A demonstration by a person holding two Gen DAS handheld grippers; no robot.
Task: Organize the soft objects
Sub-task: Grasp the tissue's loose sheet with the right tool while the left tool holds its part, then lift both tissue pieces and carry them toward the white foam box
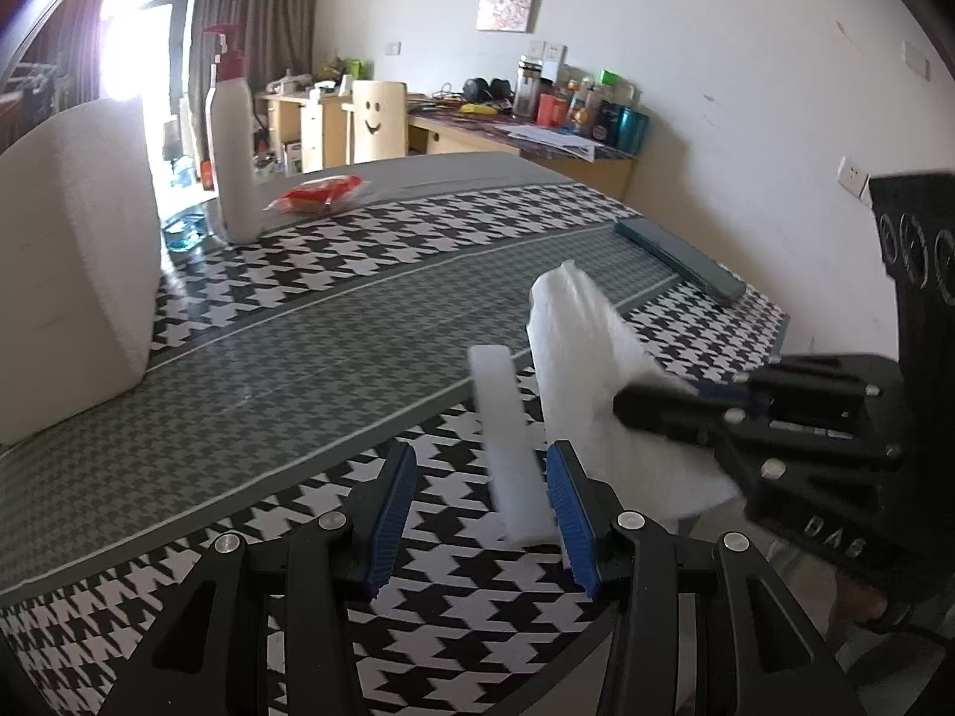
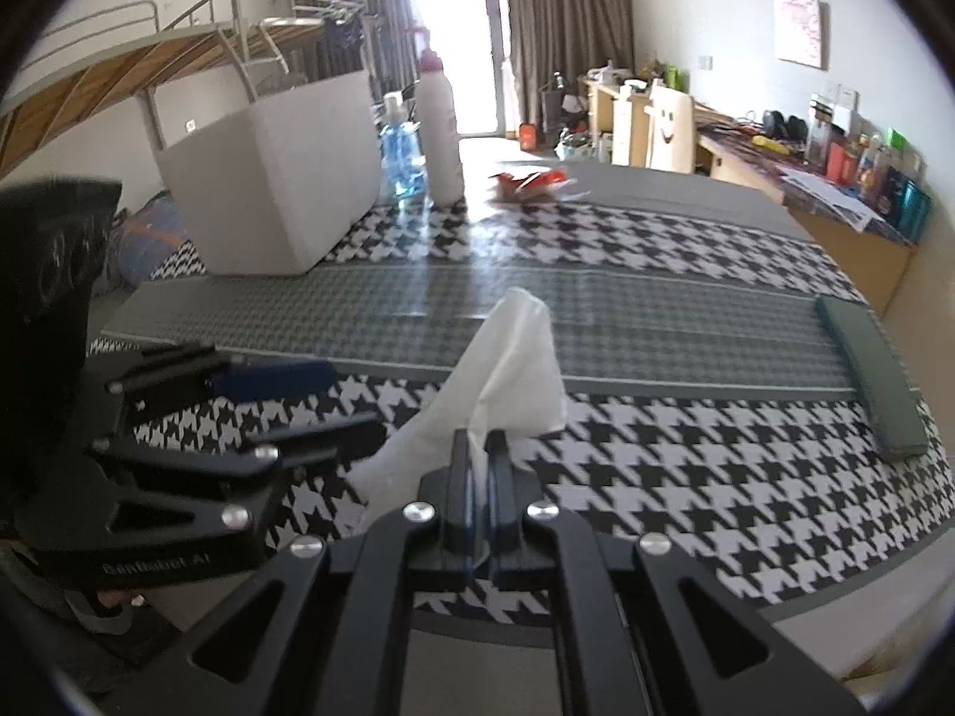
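Observation:
A white tissue [image 2: 507, 370] hangs pinched in my right gripper [image 2: 477, 447], which is shut on it above the houndstooth tablecloth; in the left wrist view the tissue [image 1: 591, 358] is held up by the right gripper [image 1: 656, 406] at the right. My left gripper [image 1: 483, 513] is open low over the cloth, with a white strip [image 1: 507, 447] of the tissue between its blue pads [image 1: 570, 513], beside the right pad. The left gripper [image 2: 286, 400] shows at the left of the right wrist view, jaws apart.
A white box [image 2: 280, 179] stands at the far left of the table, with a white pump bottle [image 2: 439, 131] and a blue bottle [image 2: 403, 155] next to it. A red packet [image 2: 528, 182] lies beyond. A dark green flat case [image 2: 871, 376] lies at the right edge.

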